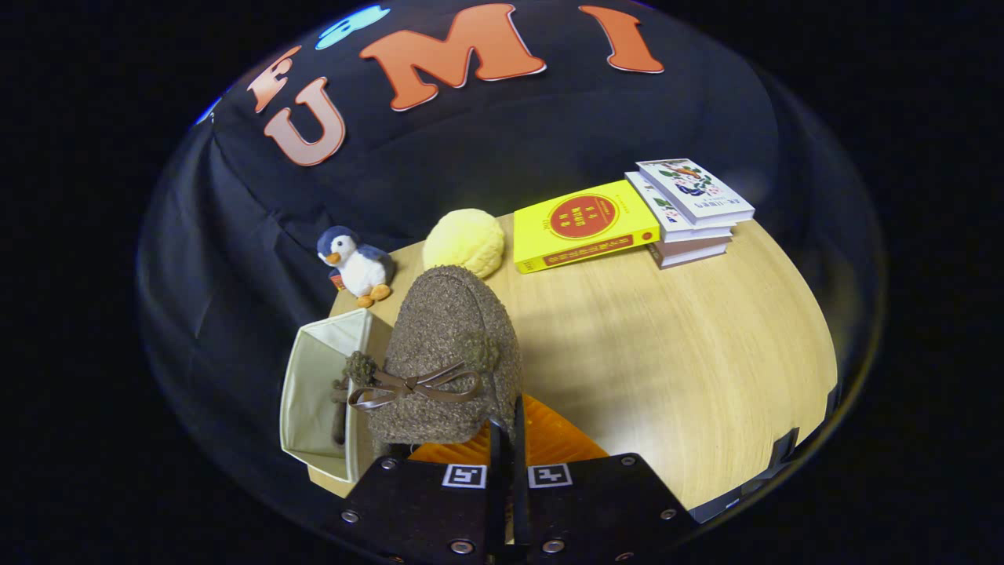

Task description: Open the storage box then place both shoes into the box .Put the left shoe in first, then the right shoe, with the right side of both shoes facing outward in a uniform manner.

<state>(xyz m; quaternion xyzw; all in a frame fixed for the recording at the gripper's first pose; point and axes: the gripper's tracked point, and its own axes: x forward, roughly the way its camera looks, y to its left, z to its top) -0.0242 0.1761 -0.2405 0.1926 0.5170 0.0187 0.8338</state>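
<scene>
A: Just ahead of the fingers, the gripper carries a brown woolly shoe, its two fingers drawn close together and clamped on the shoe's rear edge.

B: How does the shoe hang?

A: It is lifted off the wooden table, toe pointing away from the camera toward the booth wall, with a brown ribbon bow across its upper, near the opening.

B: And the storage box?

A: The cream fabric box sits just beside the shoe, on its left, at the table's near left edge. Its top is open. Something dark shows inside it against the wall nearest the shoe, partly hidden; whether that is the other shoe cannot be told.

B: Anything under the held shoe?

A: An orange ribbed surface shows beneath it, right by the fingers.

B: What lies beyond?

A: A toy penguin stands at the far left of the table, a yellow plush ball next to it, then a yellow book leaning on a stack of books at the far right.
</scene>
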